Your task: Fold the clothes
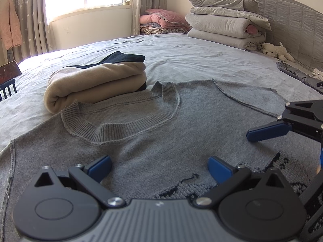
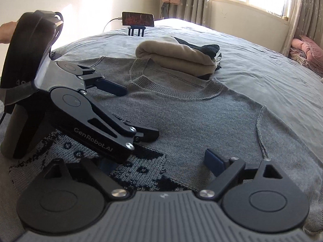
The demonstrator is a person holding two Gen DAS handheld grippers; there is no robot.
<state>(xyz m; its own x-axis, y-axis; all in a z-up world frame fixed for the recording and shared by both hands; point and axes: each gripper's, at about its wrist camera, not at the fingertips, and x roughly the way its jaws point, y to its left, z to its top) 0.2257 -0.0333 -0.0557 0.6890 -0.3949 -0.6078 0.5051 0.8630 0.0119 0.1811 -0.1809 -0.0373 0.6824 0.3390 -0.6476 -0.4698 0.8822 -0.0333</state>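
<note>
Both grippers hover low over the grey sweater (image 1: 153,133), which we take as our landmark: it lies spread flat on the bed (image 1: 191,60), neckline towards the far side. Our left gripper (image 1: 159,168) sits above the sweater's middle, just short of the collar, its blue fingers (image 1: 101,166) spread wide with only knit fabric beneath the gap. Our right gripper (image 2: 153,161) hangs above the patterned chest area, jaws likewise wide apart and clamping nothing; its left finger is hidden behind the left gripper. Just beyond the sweater's collar, touching its edge, rests a folded beige garment (image 1: 97,80) with something dark on top. Farther past the sweater, stacked bedding (image 1: 226,26) leans near the headboard.
</note>
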